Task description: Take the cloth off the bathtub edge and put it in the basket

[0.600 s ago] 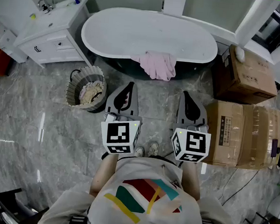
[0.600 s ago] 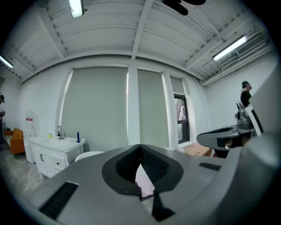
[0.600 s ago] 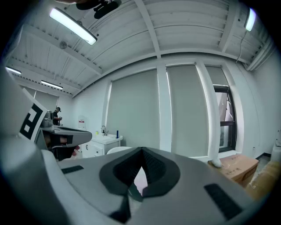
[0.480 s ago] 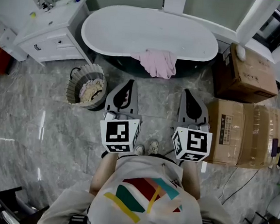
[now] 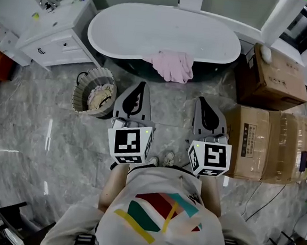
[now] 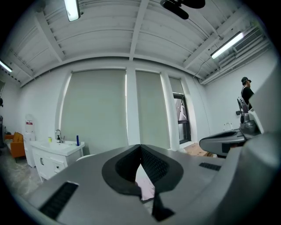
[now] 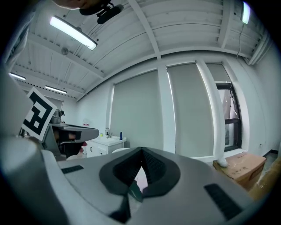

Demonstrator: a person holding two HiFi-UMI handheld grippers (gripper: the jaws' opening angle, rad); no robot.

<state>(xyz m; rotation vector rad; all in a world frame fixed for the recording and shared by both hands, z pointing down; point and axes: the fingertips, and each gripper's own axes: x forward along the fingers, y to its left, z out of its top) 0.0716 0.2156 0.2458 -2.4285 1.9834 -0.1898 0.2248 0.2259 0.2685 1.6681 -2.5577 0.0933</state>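
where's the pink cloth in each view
Head view: cloth top centre, draped over the tub edge.
Left gripper view: cloth a sliver low centre, past the jaws.
Right gripper view: cloth a pale sliver low centre.
Shared landmark: white vanity, left of the cloth in each.

The head view hangs high above the floor (image 5: 45,136) on the near side of the bathtub (image 5: 164,32), facing steeply down so the whole tub lies near its top edge. Both gripper views sit low on that same side, looking level along their own jaws toward the bathtub from well back. All three share the washstand (image 5: 54,30) left of the bathtub.
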